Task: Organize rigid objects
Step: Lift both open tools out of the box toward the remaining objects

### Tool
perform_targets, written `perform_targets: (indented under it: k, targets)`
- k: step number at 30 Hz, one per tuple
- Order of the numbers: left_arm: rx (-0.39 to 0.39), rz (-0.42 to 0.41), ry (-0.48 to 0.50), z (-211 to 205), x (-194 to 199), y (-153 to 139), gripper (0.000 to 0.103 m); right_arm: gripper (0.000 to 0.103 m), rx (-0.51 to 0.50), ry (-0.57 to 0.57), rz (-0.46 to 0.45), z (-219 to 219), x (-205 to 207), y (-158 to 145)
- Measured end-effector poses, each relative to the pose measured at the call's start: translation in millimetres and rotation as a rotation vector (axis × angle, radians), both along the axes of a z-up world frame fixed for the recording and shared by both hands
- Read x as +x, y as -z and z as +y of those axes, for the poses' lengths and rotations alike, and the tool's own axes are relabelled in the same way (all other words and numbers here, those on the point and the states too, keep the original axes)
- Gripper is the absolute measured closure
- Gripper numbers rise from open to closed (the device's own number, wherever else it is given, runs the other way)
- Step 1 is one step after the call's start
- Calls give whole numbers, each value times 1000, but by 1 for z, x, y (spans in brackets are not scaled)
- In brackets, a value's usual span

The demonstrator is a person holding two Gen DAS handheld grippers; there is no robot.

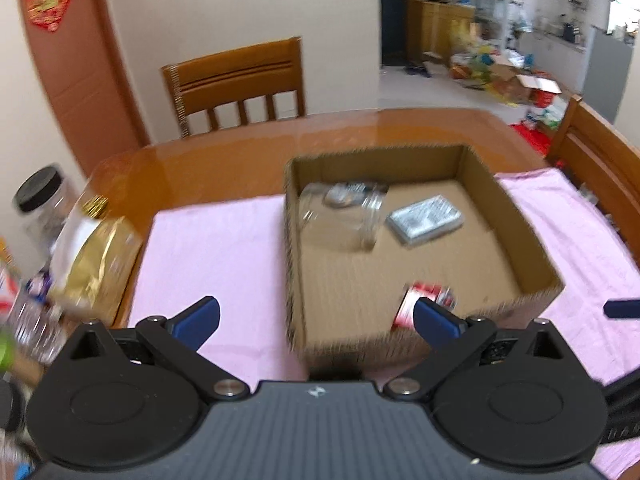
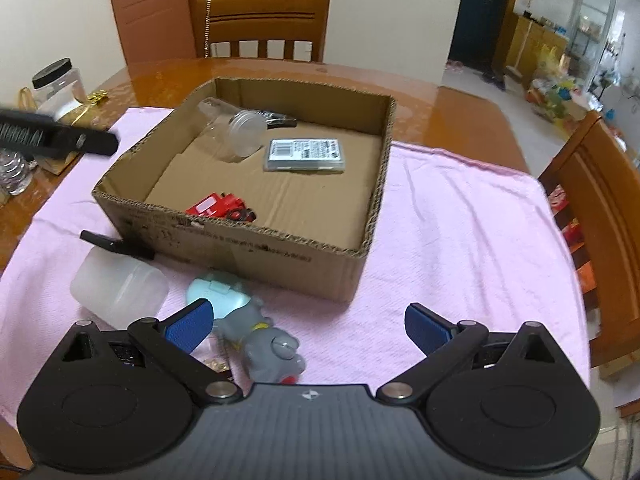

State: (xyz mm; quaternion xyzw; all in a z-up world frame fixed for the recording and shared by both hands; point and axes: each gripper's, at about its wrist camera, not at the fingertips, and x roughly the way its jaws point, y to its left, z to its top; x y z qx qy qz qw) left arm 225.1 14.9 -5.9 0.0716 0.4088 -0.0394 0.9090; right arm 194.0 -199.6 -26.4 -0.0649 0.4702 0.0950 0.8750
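Observation:
An open cardboard box sits on a pink cloth. Inside lie a clear glass jar on its side, a flat grey card case and a red toy truck. In front of the box on the cloth lie a translucent plastic container, a light blue item and a grey toy figure. My right gripper is open and empty just above the grey figure. My left gripper is open and empty over the box's near left wall.
A gold bag, a black-lidded clear jar and water bottles crowd the table's left edge. Wooden chairs stand behind the table and at its right side. A black object lies by the box's left corner.

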Motion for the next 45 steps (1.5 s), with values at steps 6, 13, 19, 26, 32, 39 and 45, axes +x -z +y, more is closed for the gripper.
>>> perform_targets:
  k: [6, 13, 19, 26, 32, 39, 45]
  targets:
    - [-32, 61, -67, 9, -31, 31, 1, 0, 3, -24, 32, 4, -5, 8]
    - [-40, 92, -133, 22, -47, 54, 1, 0, 2, 31, 52, 13, -14, 15]
    - [16, 79, -113, 26, -48, 56, 1, 0, -30, 42, 51, 32, -6, 18]
    - [5, 70, -75, 33, -48, 51, 1, 0, -97, 62, 73, 57, 14, 34]
    - [0, 64, -43, 33, -47, 52, 1, 0, -105, 71, 98, 55, -7, 33]
    - [-13, 78, 1, 23, -42, 57, 1, 0, -132, 63, 128, 48, -32, 42]
    - [-13, 93, 44, 13, -41, 61, 1, 0, -133, 48, 158, 34, -54, 46]
